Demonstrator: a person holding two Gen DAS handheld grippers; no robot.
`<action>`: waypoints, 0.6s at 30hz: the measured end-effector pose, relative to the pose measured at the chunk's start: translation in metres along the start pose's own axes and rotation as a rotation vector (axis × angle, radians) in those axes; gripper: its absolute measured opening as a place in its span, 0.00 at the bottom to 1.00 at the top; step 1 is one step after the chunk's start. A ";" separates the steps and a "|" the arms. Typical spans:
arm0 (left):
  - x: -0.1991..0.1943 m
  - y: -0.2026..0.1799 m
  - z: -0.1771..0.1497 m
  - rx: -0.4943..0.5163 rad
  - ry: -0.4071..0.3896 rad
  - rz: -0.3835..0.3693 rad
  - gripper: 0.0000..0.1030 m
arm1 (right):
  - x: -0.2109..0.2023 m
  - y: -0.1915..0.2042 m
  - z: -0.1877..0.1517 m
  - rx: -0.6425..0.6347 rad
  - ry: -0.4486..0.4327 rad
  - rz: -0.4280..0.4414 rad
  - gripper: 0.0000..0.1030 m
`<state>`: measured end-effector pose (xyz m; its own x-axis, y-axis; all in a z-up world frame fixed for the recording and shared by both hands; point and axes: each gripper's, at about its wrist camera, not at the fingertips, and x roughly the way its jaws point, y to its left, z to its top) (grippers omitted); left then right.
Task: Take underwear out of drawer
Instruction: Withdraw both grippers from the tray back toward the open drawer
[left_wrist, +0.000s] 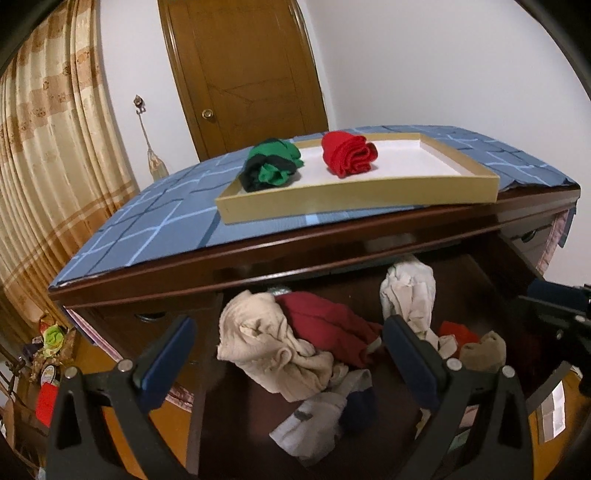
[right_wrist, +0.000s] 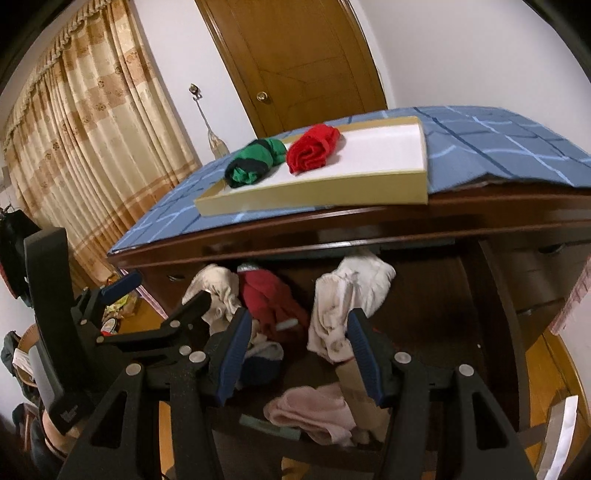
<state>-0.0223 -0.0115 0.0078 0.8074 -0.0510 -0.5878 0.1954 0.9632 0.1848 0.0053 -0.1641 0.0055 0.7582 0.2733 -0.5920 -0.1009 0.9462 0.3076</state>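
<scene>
The dark wooden drawer (left_wrist: 495, 266) (right_wrist: 491, 288) stands pulled out and full of crumpled clothes. In it lie a beige garment (left_wrist: 266, 343), a dark red one (left_wrist: 325, 325) (right_wrist: 269, 295), a white one (left_wrist: 410, 291) (right_wrist: 347, 291) and a pink one (right_wrist: 314, 410). My left gripper (left_wrist: 290, 325) (right_wrist: 162, 291) hovers open over the beige and dark red pieces. Beside it my right gripper (right_wrist: 297, 326) is open above the drawer, its right finger (right_wrist: 360, 343) in front of the white garment, with nothing held. Rolled green-black underwear (left_wrist: 271, 164) (right_wrist: 255, 164) and red underwear (left_wrist: 347, 153) (right_wrist: 312, 147) rest in a shallow box tray (left_wrist: 354, 194) (right_wrist: 314, 195).
The tray sits on a blue checked cloth (left_wrist: 147, 229) (right_wrist: 480, 140) covering the dresser top. Shut drawers (right_wrist: 546, 273) lie to the right. A beige curtain (left_wrist: 48, 147) hangs at the left and a wooden door (left_wrist: 243, 74) stands behind. Clutter lies on the floor at the left (left_wrist: 48, 347).
</scene>
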 end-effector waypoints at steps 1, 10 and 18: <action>0.001 0.000 -0.001 0.000 0.006 -0.004 1.00 | 0.000 -0.003 -0.002 0.006 0.009 -0.006 0.55; 0.014 -0.004 -0.005 0.004 0.052 -0.010 1.00 | 0.003 -0.022 -0.008 0.051 0.053 -0.024 0.55; 0.024 0.006 -0.010 0.012 0.091 -0.036 1.00 | 0.007 -0.039 -0.007 0.090 0.122 -0.023 0.55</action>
<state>-0.0067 -0.0039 -0.0130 0.7460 -0.0607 -0.6631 0.2302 0.9580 0.1712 0.0101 -0.1980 -0.0160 0.6749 0.2756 -0.6845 -0.0220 0.9347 0.3547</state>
